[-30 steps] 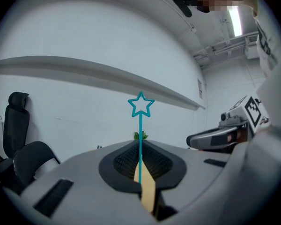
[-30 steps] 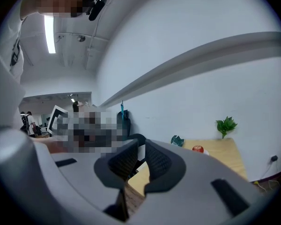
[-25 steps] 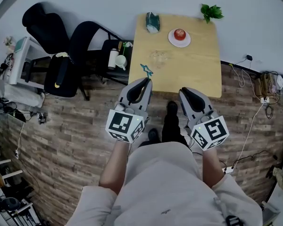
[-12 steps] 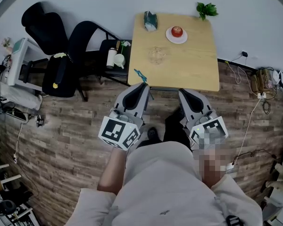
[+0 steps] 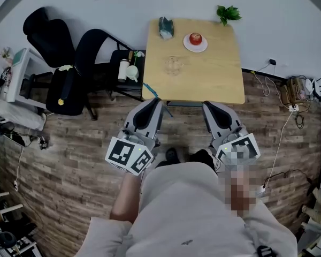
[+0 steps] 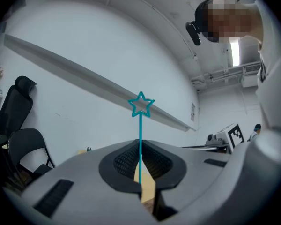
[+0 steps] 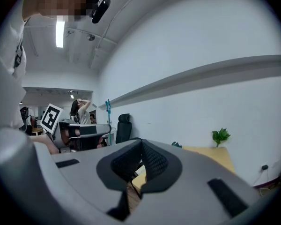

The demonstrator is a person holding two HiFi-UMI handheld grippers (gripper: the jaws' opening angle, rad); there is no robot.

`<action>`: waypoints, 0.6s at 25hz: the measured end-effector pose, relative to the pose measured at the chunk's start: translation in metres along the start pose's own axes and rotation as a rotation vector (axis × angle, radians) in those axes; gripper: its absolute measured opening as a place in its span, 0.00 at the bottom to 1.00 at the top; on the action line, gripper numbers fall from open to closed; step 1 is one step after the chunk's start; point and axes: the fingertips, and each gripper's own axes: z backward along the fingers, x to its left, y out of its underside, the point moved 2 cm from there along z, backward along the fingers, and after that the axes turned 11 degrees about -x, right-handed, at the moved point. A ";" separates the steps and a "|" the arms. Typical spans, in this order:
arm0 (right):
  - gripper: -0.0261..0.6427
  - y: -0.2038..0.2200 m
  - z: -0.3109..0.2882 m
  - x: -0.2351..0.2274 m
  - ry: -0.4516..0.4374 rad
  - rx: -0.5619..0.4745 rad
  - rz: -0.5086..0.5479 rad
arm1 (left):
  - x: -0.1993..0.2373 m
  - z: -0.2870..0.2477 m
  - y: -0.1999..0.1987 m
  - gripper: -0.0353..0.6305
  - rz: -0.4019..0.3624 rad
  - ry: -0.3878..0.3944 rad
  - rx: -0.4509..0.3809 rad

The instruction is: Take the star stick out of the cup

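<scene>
My left gripper (image 5: 157, 100) is shut on the thin teal star stick (image 5: 150, 90), which sticks out past its tips over the floor, short of the table's near edge. In the left gripper view the star stick (image 6: 140, 125) rises upright from the closed jaws of the left gripper (image 6: 141, 147), its star head up top. A clear cup (image 5: 174, 65) stands alone mid-table, well ahead of both grippers. My right gripper (image 5: 209, 105) hangs beside the left one; the right gripper (image 7: 141, 149) has its jaws shut with nothing between them.
The wooden table (image 5: 219, 84) also carries an apple on a white plate (image 5: 195, 40), a teal object (image 5: 166, 27) and a small plant (image 5: 228, 13). Black chairs (image 5: 91, 50) and a stool with a bottle (image 5: 123, 68) stand left. Cables (image 5: 289, 98) lie right.
Both grippers have drawn back from the table toward the body, the left one taking the star stick with it. The table now lies farther ahead.
</scene>
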 end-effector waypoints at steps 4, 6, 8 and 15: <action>0.04 -0.005 0.005 -0.001 0.004 -0.003 0.011 | -0.003 0.004 -0.004 0.08 0.006 -0.014 -0.012; 0.04 -0.009 0.008 0.001 0.005 -0.008 0.010 | -0.007 0.007 -0.006 0.08 0.012 -0.013 -0.016; 0.04 -0.011 0.012 0.004 0.005 -0.009 0.012 | -0.010 0.009 -0.008 0.08 0.021 -0.010 -0.021; 0.04 -0.007 0.024 0.007 0.018 0.011 0.021 | -0.021 0.011 -0.002 0.08 0.059 -0.001 -0.024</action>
